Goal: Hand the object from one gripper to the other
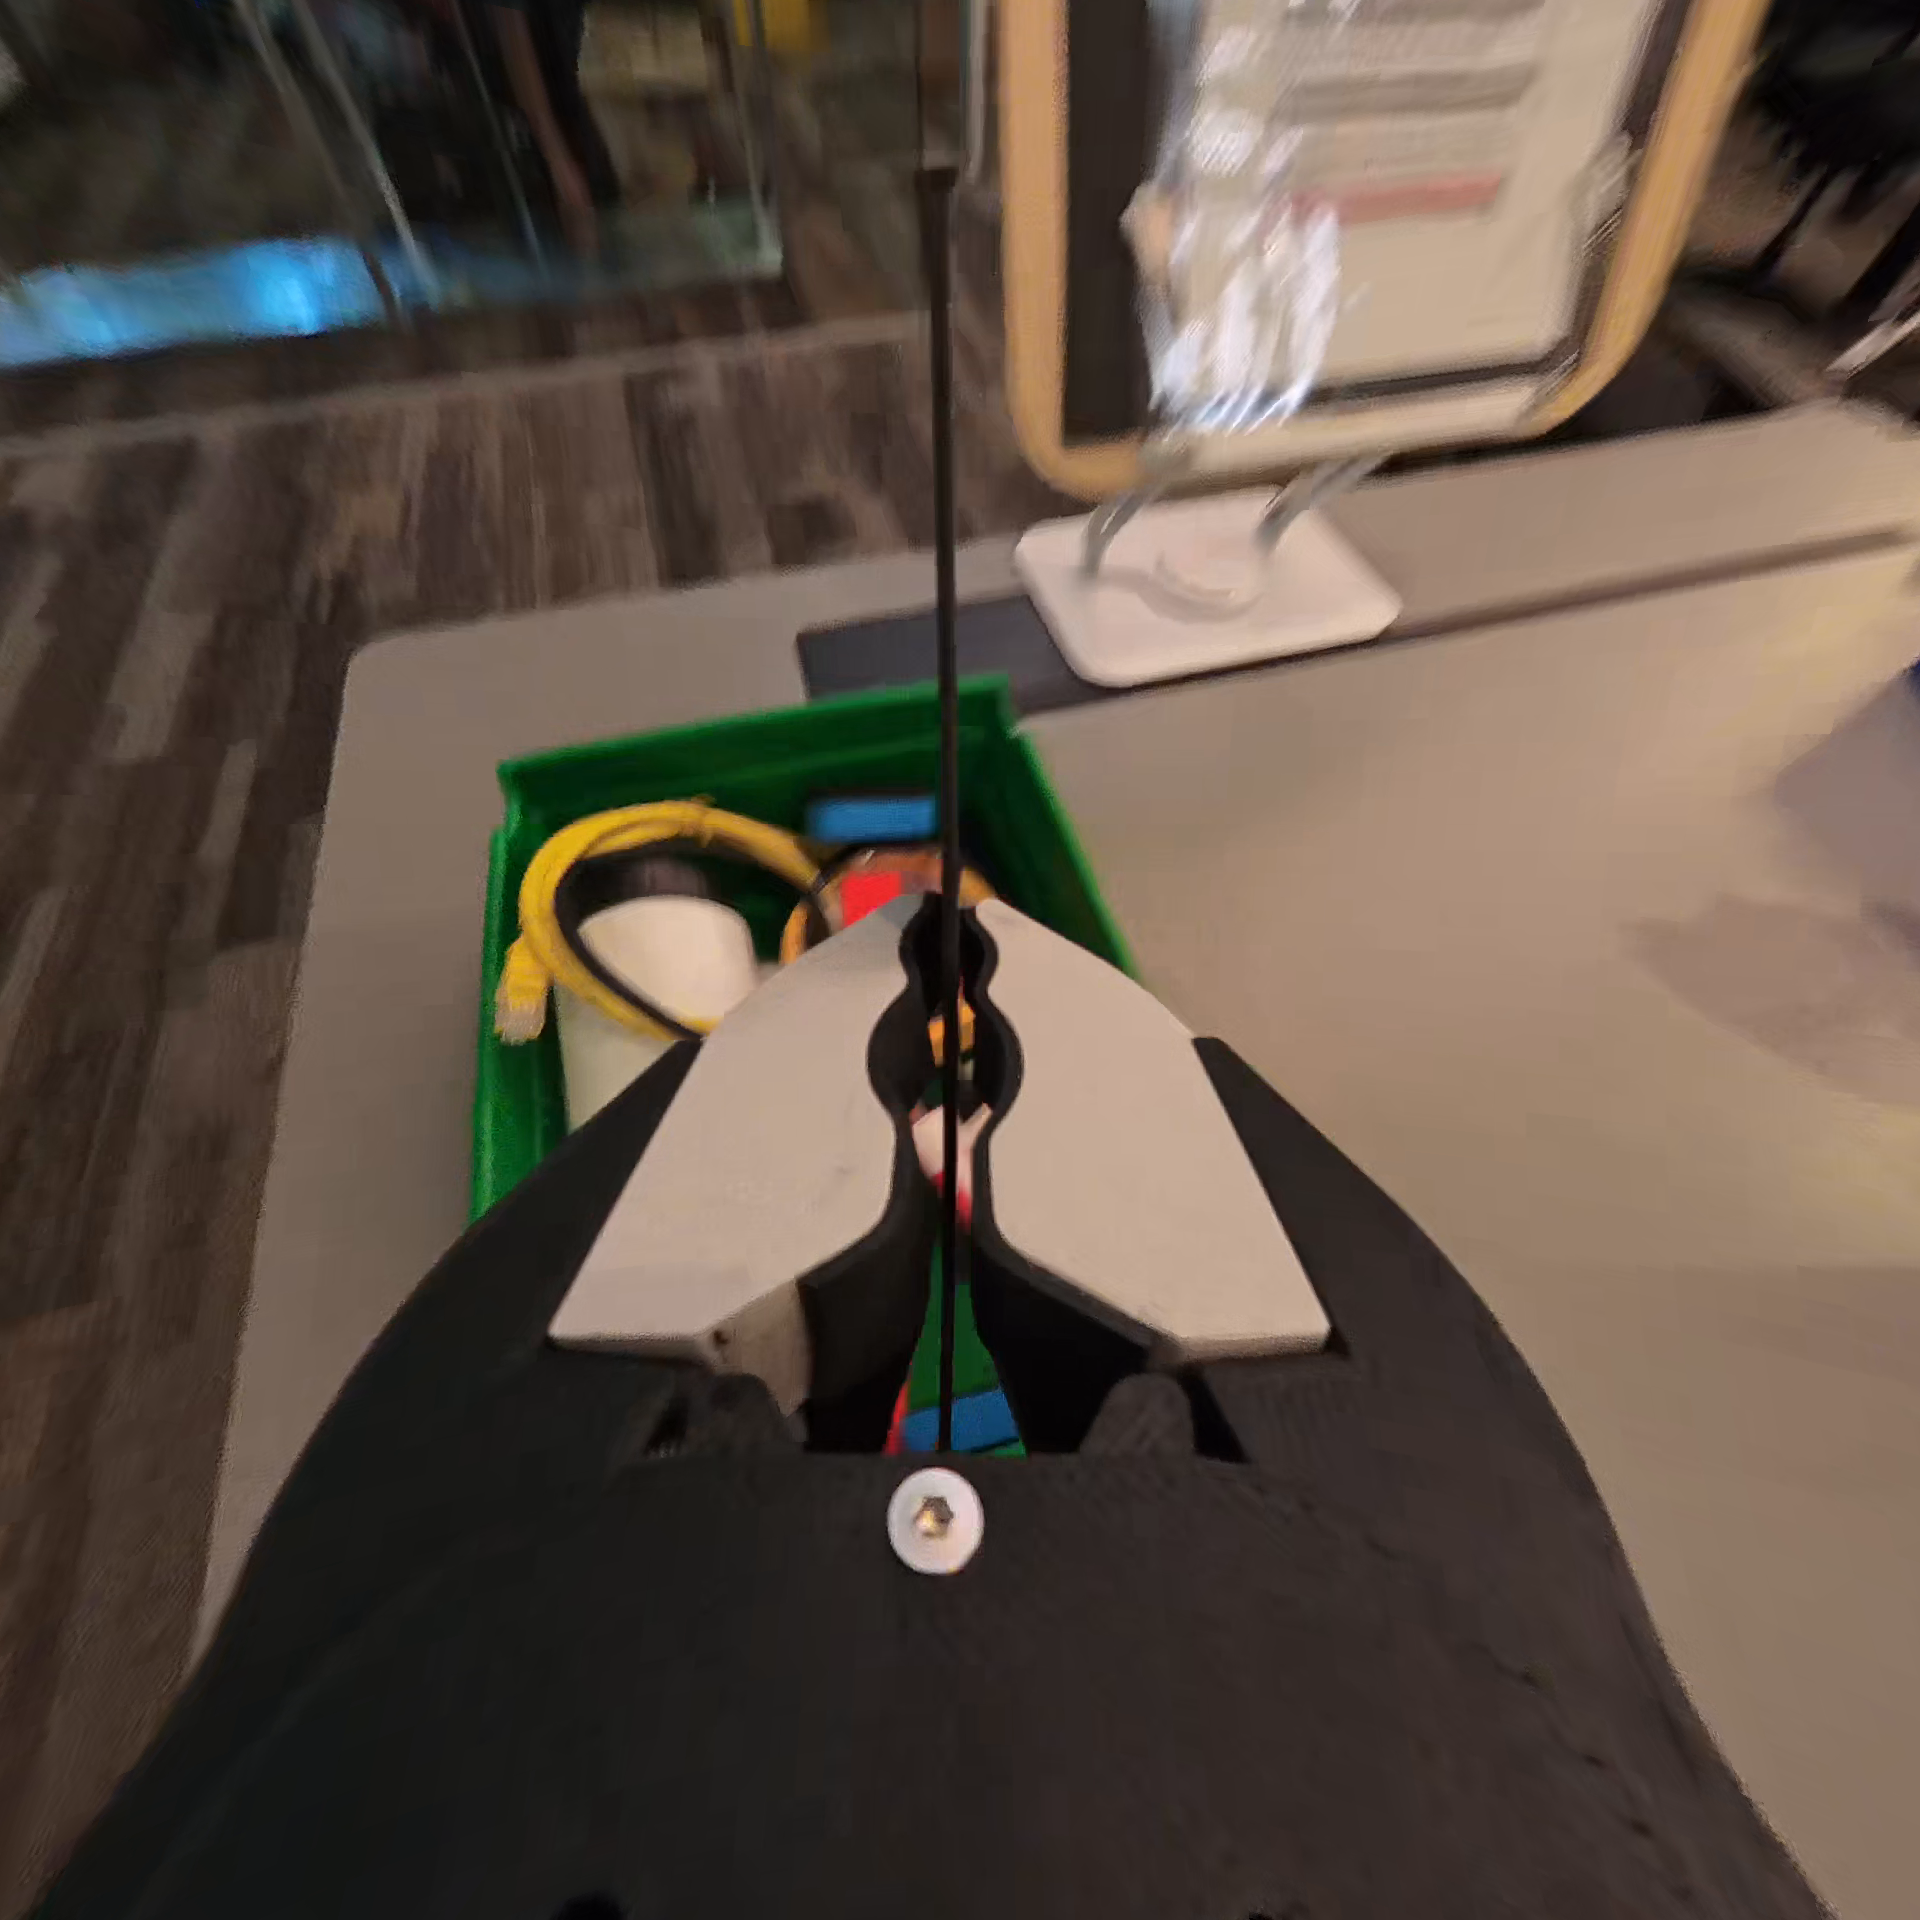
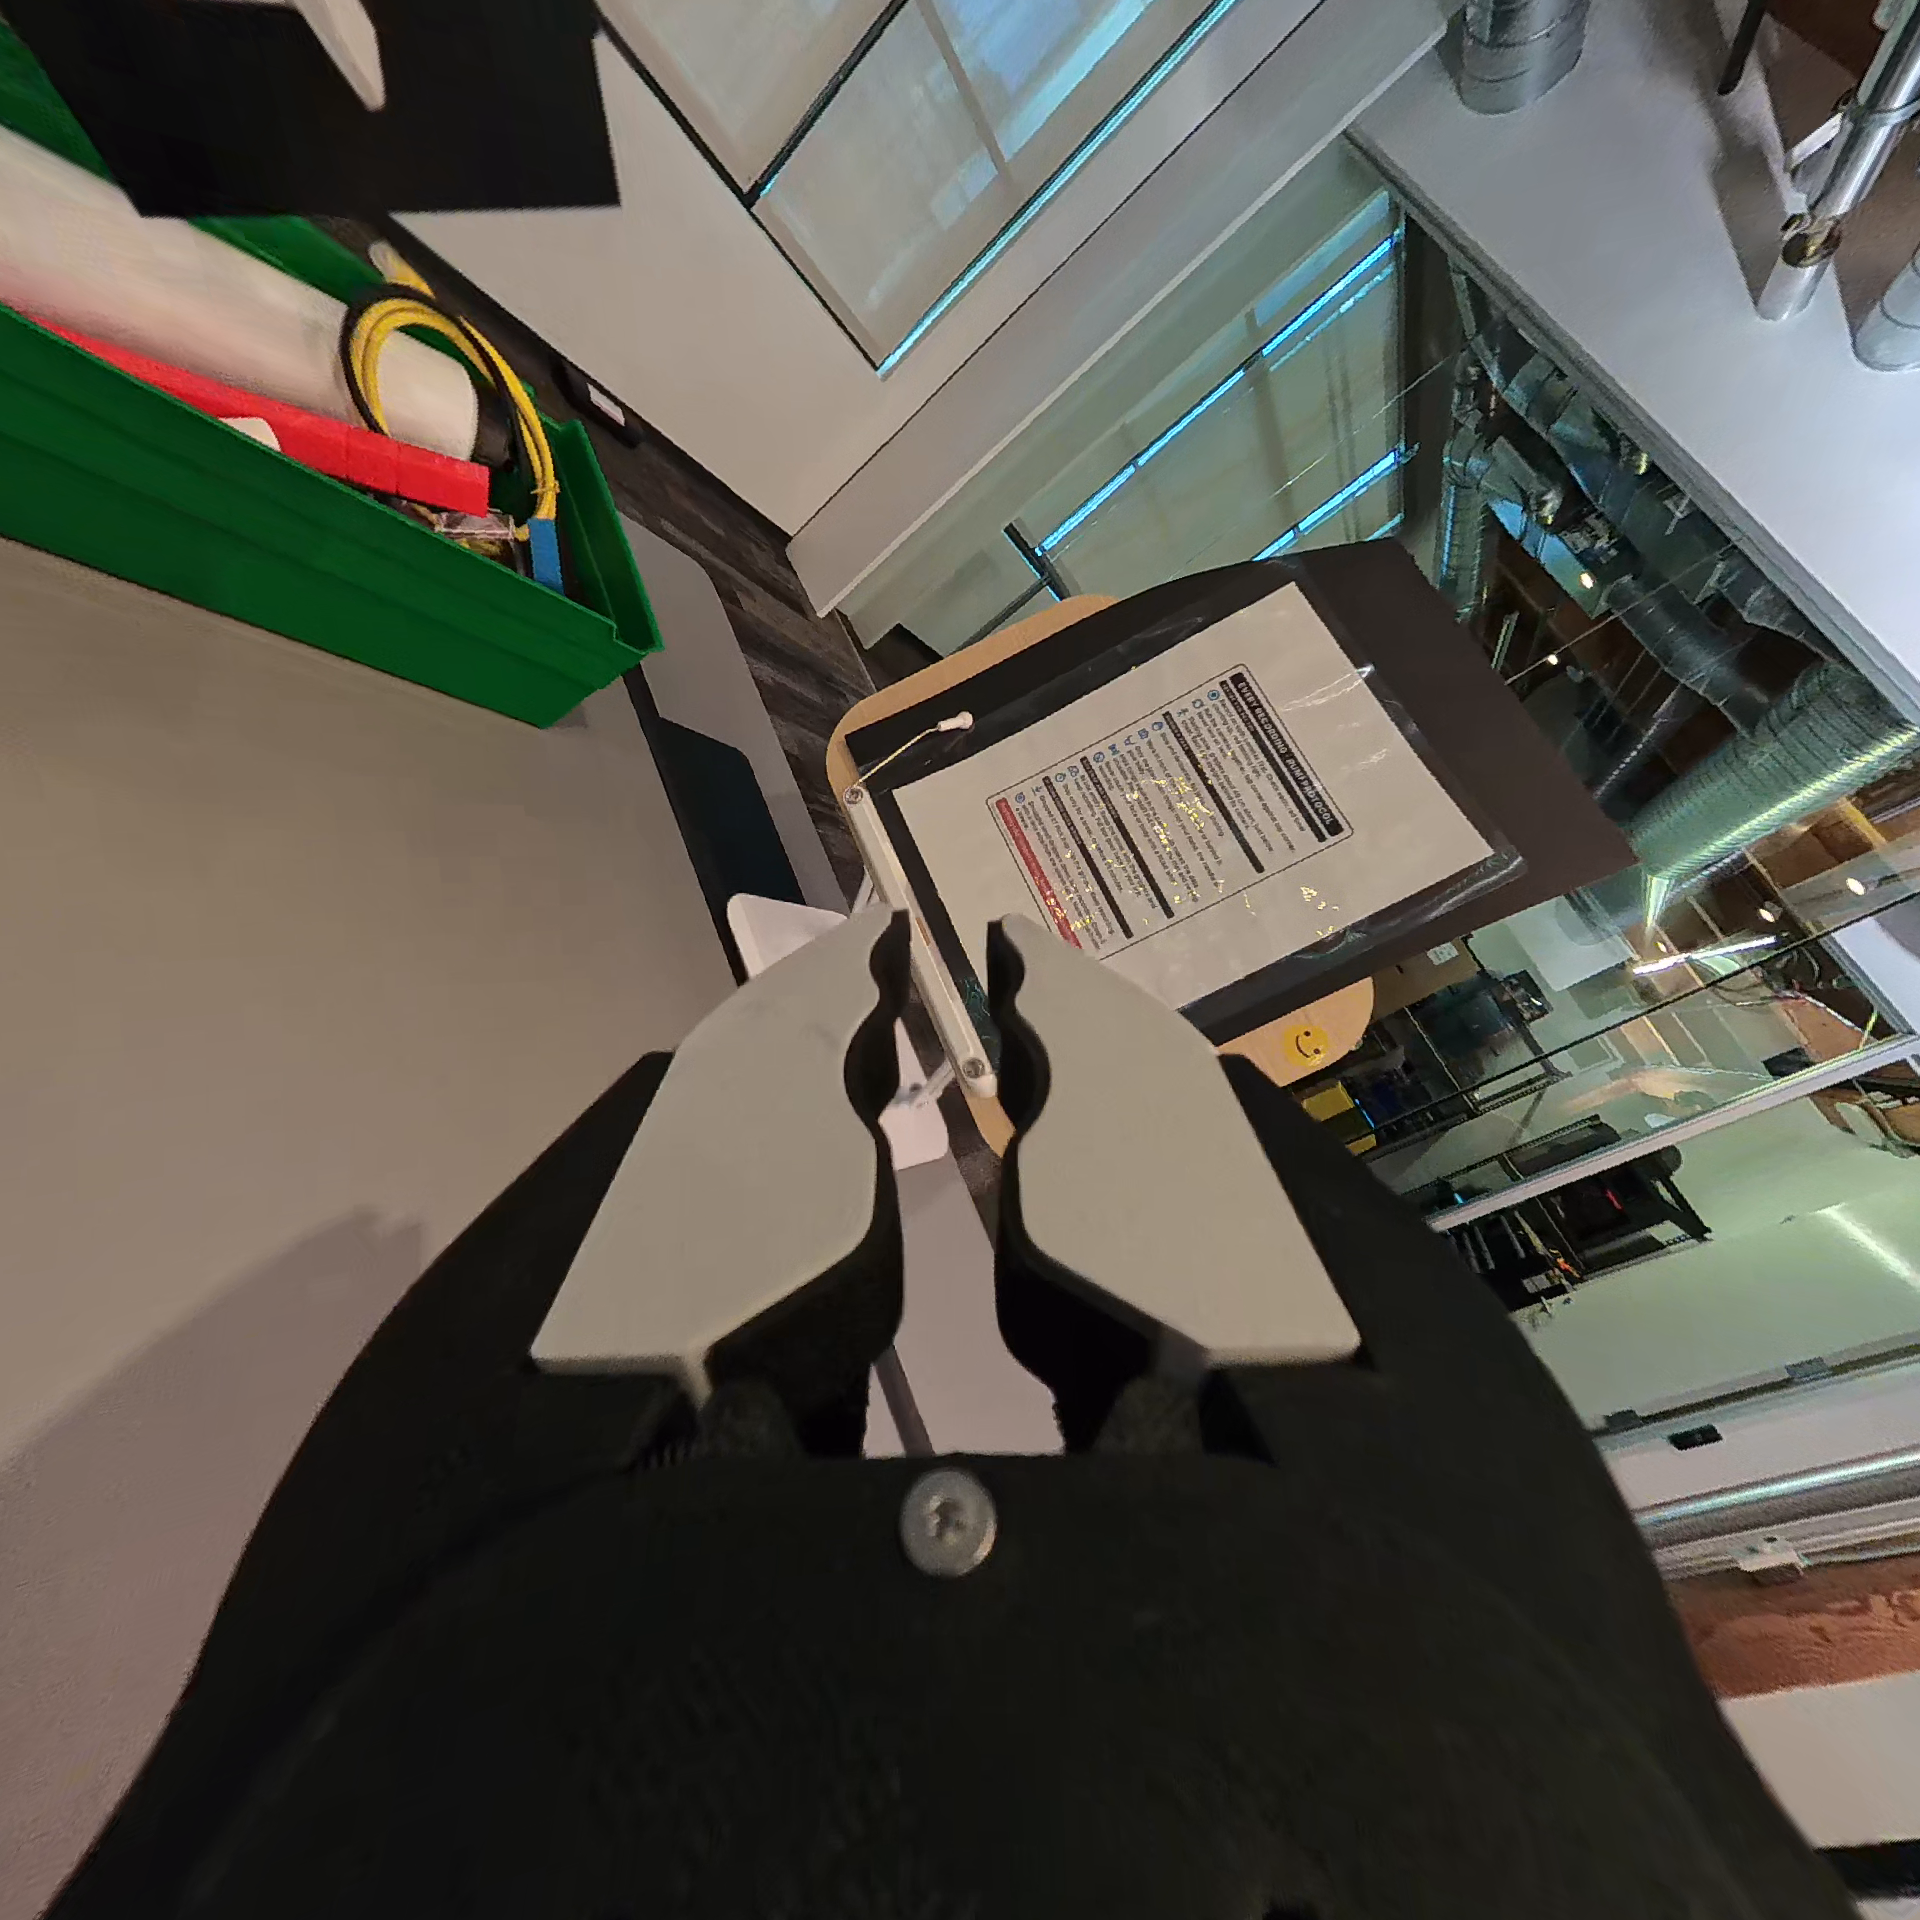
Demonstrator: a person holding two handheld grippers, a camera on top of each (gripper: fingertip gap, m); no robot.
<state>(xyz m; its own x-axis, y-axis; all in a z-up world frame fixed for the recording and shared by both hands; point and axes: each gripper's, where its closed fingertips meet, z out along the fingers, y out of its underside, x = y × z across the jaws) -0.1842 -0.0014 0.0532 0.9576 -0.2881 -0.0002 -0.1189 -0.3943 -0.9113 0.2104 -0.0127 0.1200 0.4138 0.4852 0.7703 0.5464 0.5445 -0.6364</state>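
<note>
My left hand-held gripper (image 1: 943, 925) has its two grey fingers (image 1: 769, 1132) pressed together on a thin black rod (image 1: 945, 540), which runs up between them and rises well past the tips, standing almost straight ahead of me. Just below and beyond those tips, slightly to the left, sits a green bin (image 1: 727, 743) on the grey bench (image 1: 1455, 935). Inside it, left of my fingers, a coil of yellow cable (image 1: 582, 883) wraps around a white roll (image 1: 665, 966); a blue piece (image 1: 871, 819) lies at the bin's far end and something red (image 1: 868, 899) shows right by the fingertips. Ahead and to the right of the rod stands a wood-framed board (image 1: 1039, 312) on a white base (image 1: 1205, 597), blurred in this view.

My right hand-held gripper (image 2: 943, 940) is held with its fingers (image 2: 1143, 1164) apart, a clear gap between them and nothing in the gap. The view is tilted. Far to its upper left the green bin (image 2: 312, 582) rests on the bench (image 2: 312, 935), with the yellow cable (image 2: 457, 343) looped over the white roll (image 2: 208, 301) and a red bar (image 2: 343, 447) beside it. The black body of my other hand-held gripper (image 2: 343, 104) hangs above the bin at the top left corner. Straight ahead and to the right of my open fingers is the framed board (image 2: 1340, 1003), carrying a printed sheet (image 2: 1184, 790) under clear film.
</note>
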